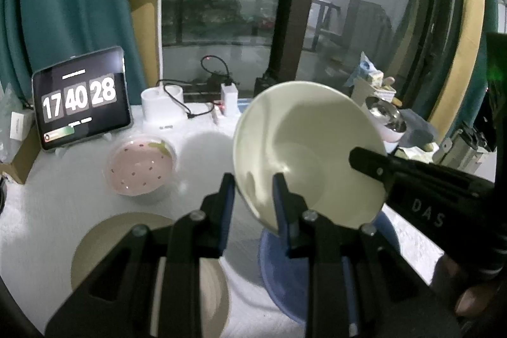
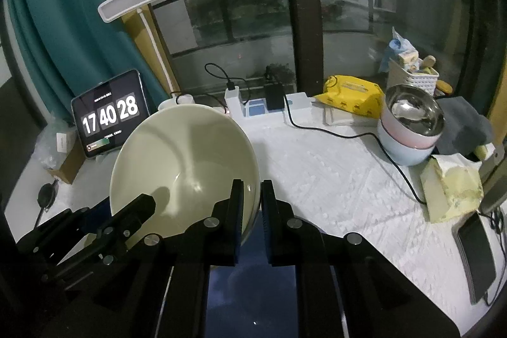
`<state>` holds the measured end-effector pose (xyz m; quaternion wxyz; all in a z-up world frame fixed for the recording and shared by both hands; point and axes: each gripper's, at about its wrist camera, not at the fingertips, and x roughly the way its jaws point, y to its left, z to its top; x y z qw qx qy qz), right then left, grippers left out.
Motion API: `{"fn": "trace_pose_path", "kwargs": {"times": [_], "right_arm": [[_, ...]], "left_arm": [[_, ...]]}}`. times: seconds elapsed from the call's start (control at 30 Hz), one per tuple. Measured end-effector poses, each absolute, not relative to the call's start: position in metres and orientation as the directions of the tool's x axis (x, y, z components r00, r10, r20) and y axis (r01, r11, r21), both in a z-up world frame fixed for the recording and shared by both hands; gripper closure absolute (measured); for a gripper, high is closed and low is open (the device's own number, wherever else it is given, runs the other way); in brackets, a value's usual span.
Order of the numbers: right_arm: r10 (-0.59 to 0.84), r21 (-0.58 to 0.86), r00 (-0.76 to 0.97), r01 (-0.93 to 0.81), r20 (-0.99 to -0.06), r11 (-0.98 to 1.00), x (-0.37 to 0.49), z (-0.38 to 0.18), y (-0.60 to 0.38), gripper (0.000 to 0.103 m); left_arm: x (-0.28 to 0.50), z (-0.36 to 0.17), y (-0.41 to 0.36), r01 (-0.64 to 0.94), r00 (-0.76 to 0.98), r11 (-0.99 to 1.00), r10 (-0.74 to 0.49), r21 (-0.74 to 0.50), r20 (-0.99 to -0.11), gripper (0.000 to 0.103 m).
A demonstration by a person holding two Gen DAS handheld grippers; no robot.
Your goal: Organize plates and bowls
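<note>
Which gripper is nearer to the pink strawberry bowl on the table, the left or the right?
Left. The left gripper grips the cream bowl on the rim side facing the pink strawberry bowl. The right gripper grips the opposite rim, farther away.

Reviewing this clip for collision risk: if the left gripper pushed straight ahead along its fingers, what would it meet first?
The left gripper already straddles the rim of the cream bowl, which the right gripper also grips. Going forward, it would probably press deeper onto that bowl first; depth is unclear.

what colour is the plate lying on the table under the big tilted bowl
Blue. The plate shows best in the left wrist view, under the cream bowl.
</note>
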<state>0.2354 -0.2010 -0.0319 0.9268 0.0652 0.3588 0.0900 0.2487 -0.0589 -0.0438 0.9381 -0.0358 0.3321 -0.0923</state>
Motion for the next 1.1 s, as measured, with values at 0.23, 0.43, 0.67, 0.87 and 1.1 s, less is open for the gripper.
{"fn": "trace_pose_path", "kwargs": {"times": [0.23,0.43,0.67,0.87,1.1], "right_arm": [[0.211,0.198,0.726,-0.105,-0.655,0.975,0.22,-0.037,-0.212,0.091],[0.21,0.209,0.717,-0.092,-0.665,0.974,0.207,-0.047,-0.224,0.091],[0.209,0.221,0.693,-0.074,-0.69,0.973,0.198,-0.066,-0.237,0.091],[0.207,0.222,0.673,-0.065,-0.71,0.973,0.193,-0.08,-0.242,0.091],[0.207,0.225,0.648,-0.057,-0.733,0.973,0.191,-0.095,-0.244,0.091]], "left_arm": [[0.236,-0.047,-0.07,0.166,0.755,0.98,-0.201,-0.114,-0.625,0.078],[0.226,-0.054,-0.083,0.178,0.739,0.978,-0.206,-0.108,-0.641,0.078],[0.219,-0.072,-0.096,0.186,0.706,0.977,-0.207,-0.104,-0.677,0.078],[0.214,-0.086,-0.104,0.189,0.681,0.977,-0.202,-0.097,-0.704,0.078],[0.214,-0.098,-0.106,0.192,0.659,0.977,-0.196,-0.09,-0.726,0.078]]}}
